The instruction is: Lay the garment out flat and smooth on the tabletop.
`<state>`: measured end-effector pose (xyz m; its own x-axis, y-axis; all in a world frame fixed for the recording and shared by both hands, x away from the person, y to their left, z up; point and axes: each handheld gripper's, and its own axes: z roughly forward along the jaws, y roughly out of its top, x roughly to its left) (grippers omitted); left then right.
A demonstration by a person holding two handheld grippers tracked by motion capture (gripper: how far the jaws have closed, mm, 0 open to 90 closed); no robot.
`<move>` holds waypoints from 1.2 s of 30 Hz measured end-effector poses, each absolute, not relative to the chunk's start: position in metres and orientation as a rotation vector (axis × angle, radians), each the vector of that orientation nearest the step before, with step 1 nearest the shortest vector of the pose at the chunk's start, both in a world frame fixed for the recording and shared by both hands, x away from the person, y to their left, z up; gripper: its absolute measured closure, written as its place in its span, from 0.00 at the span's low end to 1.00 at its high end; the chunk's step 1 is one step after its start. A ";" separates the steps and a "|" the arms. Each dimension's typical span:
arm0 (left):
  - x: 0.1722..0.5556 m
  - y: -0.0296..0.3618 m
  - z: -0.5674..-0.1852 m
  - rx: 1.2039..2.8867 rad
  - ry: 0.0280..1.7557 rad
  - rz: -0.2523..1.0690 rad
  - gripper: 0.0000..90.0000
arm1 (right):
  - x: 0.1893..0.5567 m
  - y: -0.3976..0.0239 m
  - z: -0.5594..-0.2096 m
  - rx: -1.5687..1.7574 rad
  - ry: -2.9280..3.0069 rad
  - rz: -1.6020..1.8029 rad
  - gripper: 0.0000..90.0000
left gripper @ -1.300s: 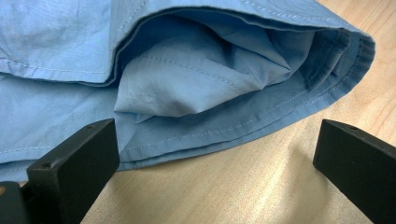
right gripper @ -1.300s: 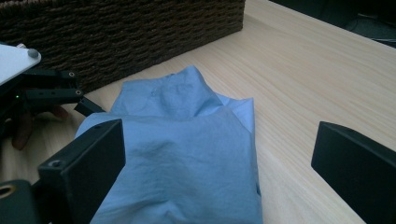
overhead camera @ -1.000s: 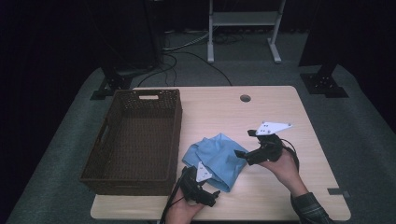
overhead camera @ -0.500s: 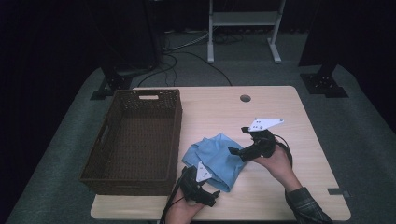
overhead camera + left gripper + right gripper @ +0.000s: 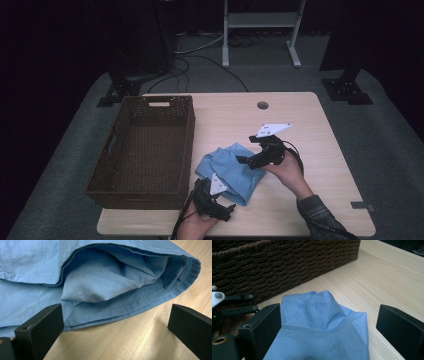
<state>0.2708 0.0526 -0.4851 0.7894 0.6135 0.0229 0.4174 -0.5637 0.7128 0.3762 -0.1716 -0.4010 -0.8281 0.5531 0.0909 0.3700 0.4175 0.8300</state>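
Where one blue cloth (image 5: 231,169) lies, two hand-held grippers — jaws apart, one basket (image 5: 145,150).

right gripper (image 5: 242,160) | moved left from the desk's right side onto the blue cloth (image 5: 227,162) | jaws now spread over its right edge

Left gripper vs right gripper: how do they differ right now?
The left gripper sits at the blue cloth's near edge, low by the table; the right gripper comes at the cloth's right side from above. The left's fingers straddle a stitched hem; the right's straddle a bunched fold. Both are open.
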 end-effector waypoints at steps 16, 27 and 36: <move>0.271 0.053 -0.485 2.251 0.759 0.348 0.00 | 0.383 -0.148 -0.405 0.779 2.541 1.331 0.22; 0.271 0.053 -0.485 2.249 0.760 0.349 0.00 | 0.385 -0.129 -0.408 0.728 2.604 1.263 0.40; 0.271 0.053 -0.485 2.251 0.758 0.351 0.00 | 0.388 -0.114 -0.410 0.692 2.621 1.196 0.53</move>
<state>0.2710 0.0527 -0.4851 0.7896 0.6131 0.0251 0.4157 -0.5645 0.7131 0.3881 -0.1143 -0.4099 -0.8759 0.4816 0.0296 0.3380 0.5686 0.7500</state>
